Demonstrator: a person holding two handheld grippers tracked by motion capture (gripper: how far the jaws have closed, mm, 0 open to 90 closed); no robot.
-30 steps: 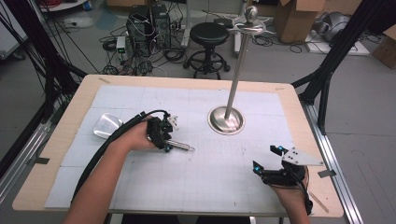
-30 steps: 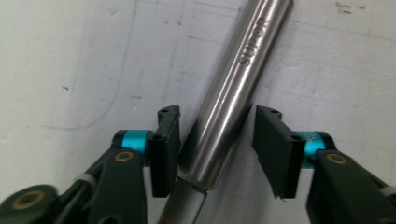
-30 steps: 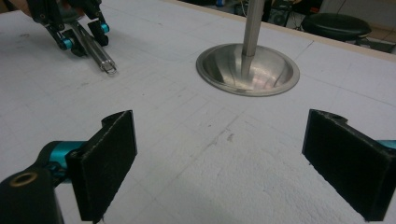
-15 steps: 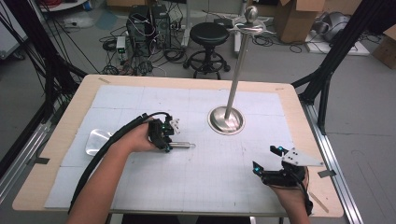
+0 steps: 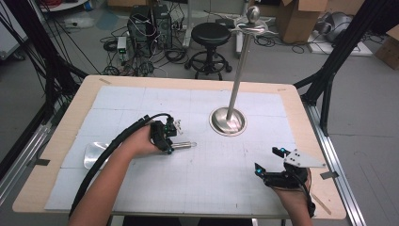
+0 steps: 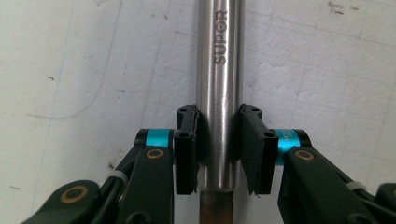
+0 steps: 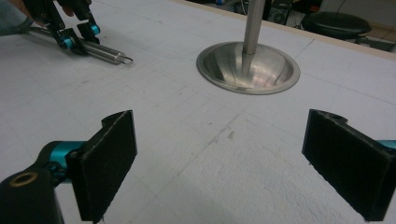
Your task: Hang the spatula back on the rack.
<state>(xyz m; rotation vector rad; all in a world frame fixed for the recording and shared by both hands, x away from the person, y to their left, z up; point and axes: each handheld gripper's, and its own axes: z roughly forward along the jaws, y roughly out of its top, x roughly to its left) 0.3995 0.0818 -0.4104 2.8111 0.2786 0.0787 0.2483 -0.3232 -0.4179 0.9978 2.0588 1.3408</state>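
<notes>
A steel spatula lies flat on the white gridded mat, left of the table's middle. Its broad blade points toward the left edge, and its round handle, stamped SUPOR, points toward the stand. In the left gripper view the handle runs straight up between the two black pads, which press on it from both sides near its thicker end. So the left gripper is clamped on the handle, with the person's left hand behind it and a black cable trailing back along the forearm.

Just to the right of the handle's tip stands a metal stand: a round dished base with a tall pole rising from its middle.

The right gripper sits near the table's front right corner, well apart from the spatula. Its jaws stand wide apart, with nothing between them but bare mat.
</notes>
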